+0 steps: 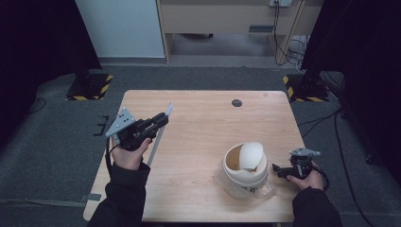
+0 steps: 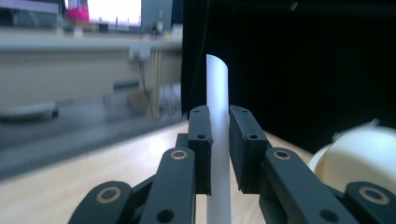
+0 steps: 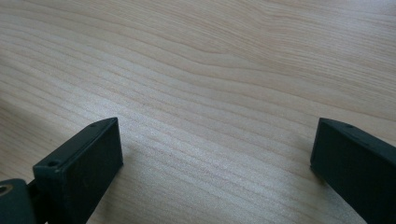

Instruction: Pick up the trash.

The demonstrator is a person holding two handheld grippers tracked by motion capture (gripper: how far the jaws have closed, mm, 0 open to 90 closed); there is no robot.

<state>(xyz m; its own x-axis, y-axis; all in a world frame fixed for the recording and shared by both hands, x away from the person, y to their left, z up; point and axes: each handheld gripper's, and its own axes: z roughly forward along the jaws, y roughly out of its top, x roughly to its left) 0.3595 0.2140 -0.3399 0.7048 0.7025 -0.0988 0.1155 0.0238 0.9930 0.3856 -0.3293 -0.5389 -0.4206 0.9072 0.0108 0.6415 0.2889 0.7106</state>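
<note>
A: So, high view first. Left gripper point(image 1: 163, 118) is clamped on a thin white strip point(image 1: 169, 110), held up off the table point(image 1: 198, 123), far left of the white bin point(image 1: 245, 171) and well apart from it. Strip pokes out past the jaw tips, away from the person.

B: The bin?

A: Near the table's front right. Its domed swing lid point(image 1: 249, 155) looks tipped, with a clear bag point(image 1: 265, 191) showing round the base. Judging by that, the strip is picked up but not yet delivered; if it's headed for the bin, the whole carry across is left.

B: Left arm pose?

A: Forearm comes in from the near edge, wrist raised, jaws pointing up and toward the bin's side of the table.

B: Left gripper view?

A: Confirms the grip. Strip stands upright between the two pads, both pressed on it, with its rounded top above the tips. Bin sits low at the right edge point(image 2: 359, 154), off to the side.

B: Right gripper view?

A: Right gripper point(image 3: 215, 149) has jaws spread wide, nothing between them, only bare wood grain beneath. In the high view it sits just right of the bin point(image 1: 279, 170), low over the table, jaws aimed at the bin wall. Looks parked.
</note>
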